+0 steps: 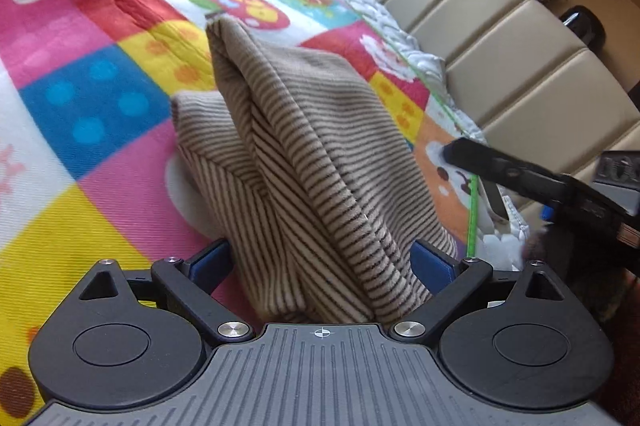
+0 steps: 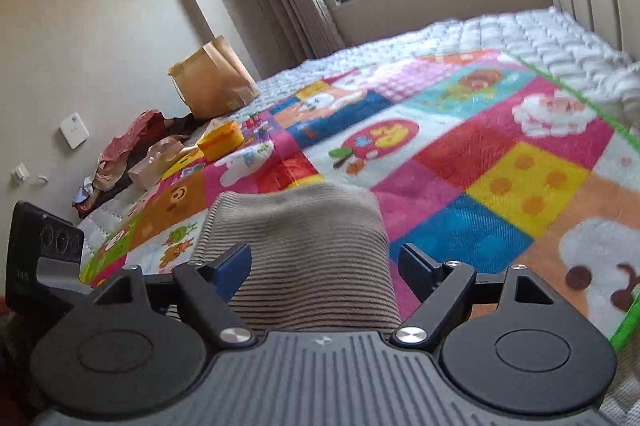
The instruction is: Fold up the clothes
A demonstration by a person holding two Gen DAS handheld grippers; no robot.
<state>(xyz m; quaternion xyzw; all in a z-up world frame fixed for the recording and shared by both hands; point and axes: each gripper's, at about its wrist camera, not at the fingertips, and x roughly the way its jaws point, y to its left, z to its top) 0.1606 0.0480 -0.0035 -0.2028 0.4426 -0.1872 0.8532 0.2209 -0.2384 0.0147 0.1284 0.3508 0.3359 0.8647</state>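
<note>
Straddling the striped garment on the bed, left gripper and right gripper fingers spread, not pinching; hiding contents inside paper bag and yellow tub.

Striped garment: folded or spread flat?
Neither. The striped garment lies bunched in loose folds on the colourful blanket, its near end between the left gripper.

Beige brown-striped garment on multicoloured patchwork blanket

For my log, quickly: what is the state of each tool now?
Left tool: open, striped cloth between.
Right tool: open, striped cloth between.
</note>
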